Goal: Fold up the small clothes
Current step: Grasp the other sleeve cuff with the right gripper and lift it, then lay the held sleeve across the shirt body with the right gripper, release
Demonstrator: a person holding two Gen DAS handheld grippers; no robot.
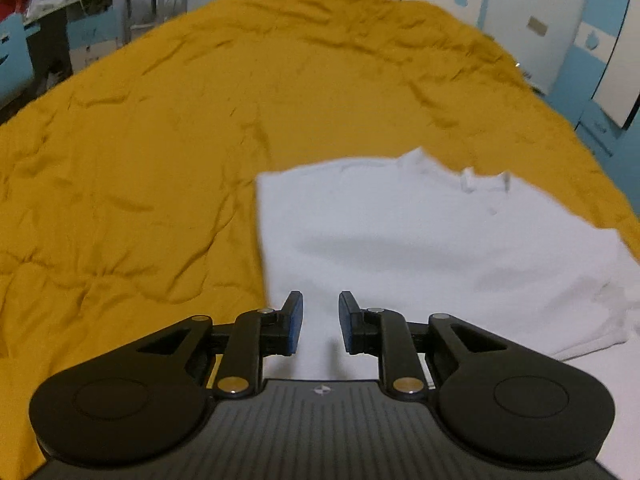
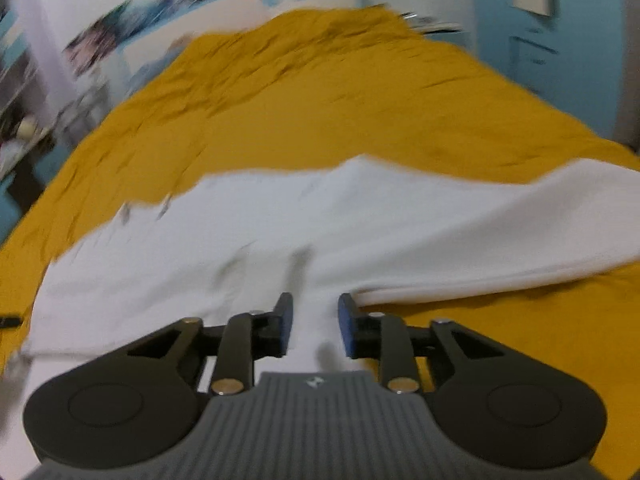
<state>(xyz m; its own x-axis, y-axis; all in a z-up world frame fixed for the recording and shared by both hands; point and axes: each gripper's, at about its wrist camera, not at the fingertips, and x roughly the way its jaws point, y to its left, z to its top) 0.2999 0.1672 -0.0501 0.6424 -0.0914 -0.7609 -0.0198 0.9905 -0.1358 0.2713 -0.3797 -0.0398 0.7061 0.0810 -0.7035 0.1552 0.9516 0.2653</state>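
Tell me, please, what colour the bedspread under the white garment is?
Mustard yellow bedspread, plain; clearest in the left wrist view.

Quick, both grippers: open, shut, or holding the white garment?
Left gripper: open, holding nothing, above the white garment.
Right gripper: open, holding nothing, garment below it.

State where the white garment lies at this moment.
The white garment lies flat on the mustard-yellow bedspread, in the lower right of the left wrist view and across the middle of the right wrist view, just ahead of both grippers.
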